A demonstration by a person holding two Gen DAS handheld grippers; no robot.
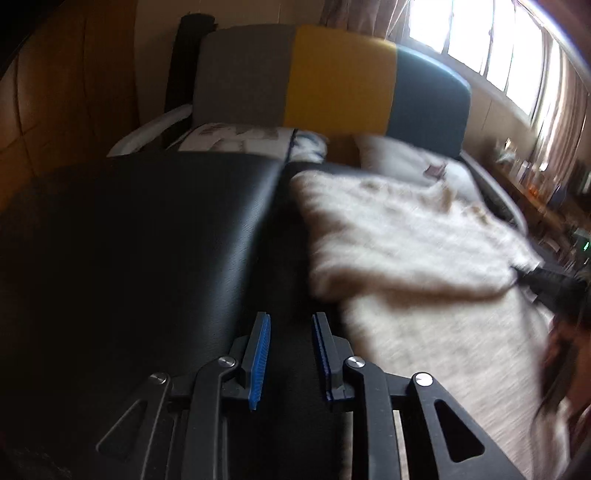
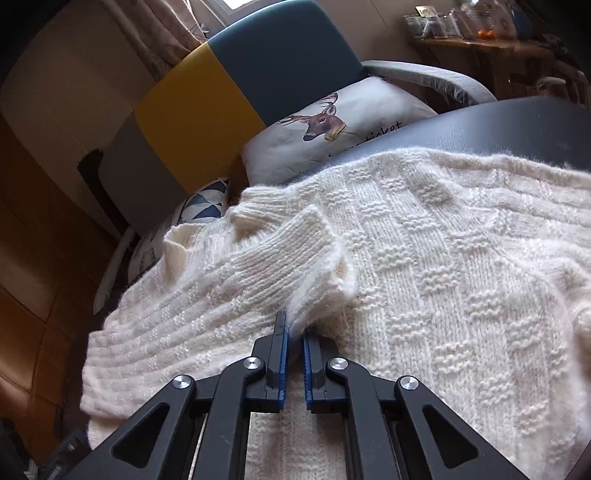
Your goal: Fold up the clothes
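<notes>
A cream knitted sweater (image 2: 443,258) lies spread on a black padded surface (image 1: 147,240). One sleeve is folded across the body, and its ribbed cuff (image 2: 295,254) reaches my right gripper (image 2: 293,328). That gripper is shut, with the cuff's edge pinched between its blue pads. In the left wrist view the sweater (image 1: 406,240) is blurred, and the right gripper (image 1: 546,284) holds it at the right edge. My left gripper (image 1: 291,317) is open above the bare black surface, just left of the sweater, with nothing between its fingers.
Behind the black surface stands a chair with a grey, yellow and blue back (image 1: 332,77). On it lie a deer-print pillow (image 2: 332,122) and a patterned cushion (image 1: 240,138). A wooden shelf with jars (image 2: 461,26) is at the far right. A wooden floor (image 2: 29,295) lies to the left.
</notes>
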